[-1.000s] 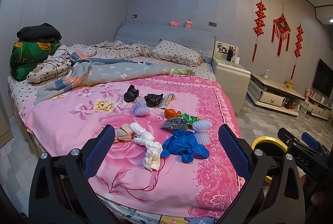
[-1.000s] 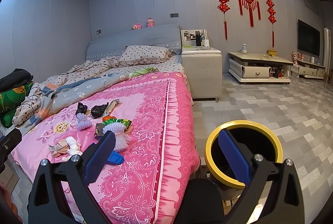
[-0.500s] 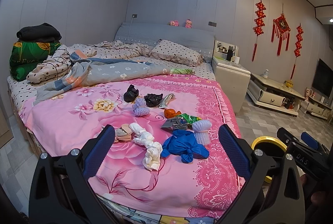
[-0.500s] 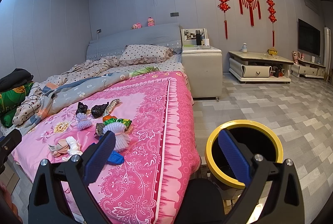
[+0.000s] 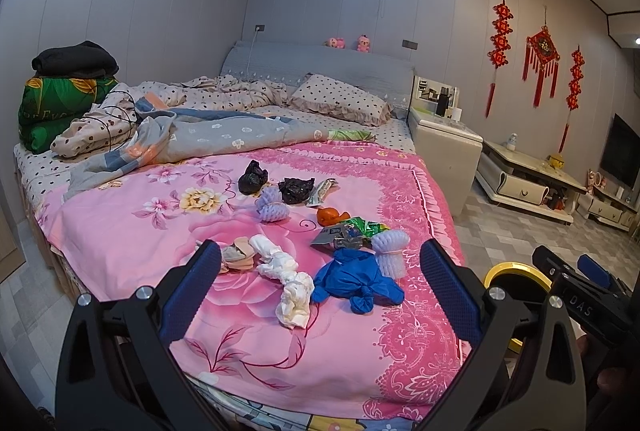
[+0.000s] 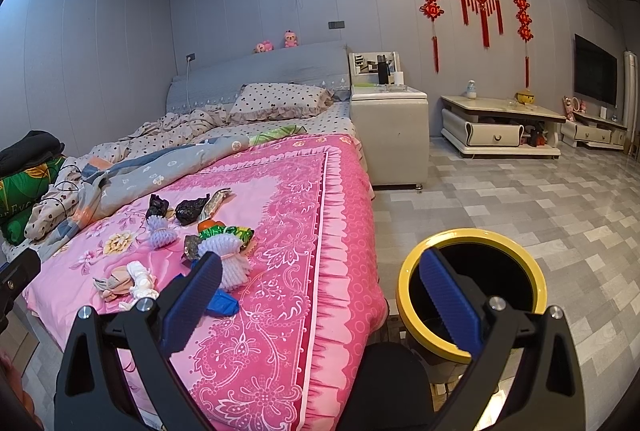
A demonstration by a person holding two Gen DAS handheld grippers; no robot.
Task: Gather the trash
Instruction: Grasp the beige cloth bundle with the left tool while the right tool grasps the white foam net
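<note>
Currently both grippers hover off the foot of the bed with the pink floral bedspread (image 5: 120, 231); nothing is held. The left gripper (image 5: 320, 287) has its blue-padded jaws spread wide, empty, aimed at the litter on the bedspread. The right gripper (image 6: 320, 295) is likewise spread wide and empty, pointing past the bedspread's right edge.

Trash, all lying on the bedspread:
- crumpled blue plastic glove (image 5: 356, 285), nearest the foot edge, right of centre
- twisted white paper wad (image 5: 286, 281), just left of the glove, touching or nearly so; cannot tell which
- beige crumpled scraps (image 5: 238, 257), left of the white wad
- white foam fruit net (image 5: 390, 251), just beyond the glove
- silver and green foil wrappers (image 5: 348, 233), beside that net
- orange peel piece (image 5: 330, 215), just beyond the wrappers
- lavender foam fruit net (image 5: 270, 205), toward the bedspread's middle
- two black crumpled plastic bags (image 5: 252, 177), (image 5: 296, 189), farthest up the bedspread
- a folded printed wrapper (image 5: 322, 191), just right of the second bag

The black round bin with yellow rim (image 6: 472, 291) stands on the tiled floor, just beside the bedspread's right foot corner. In the right wrist view, its opening sits behind the right gripper's right finger.
</note>
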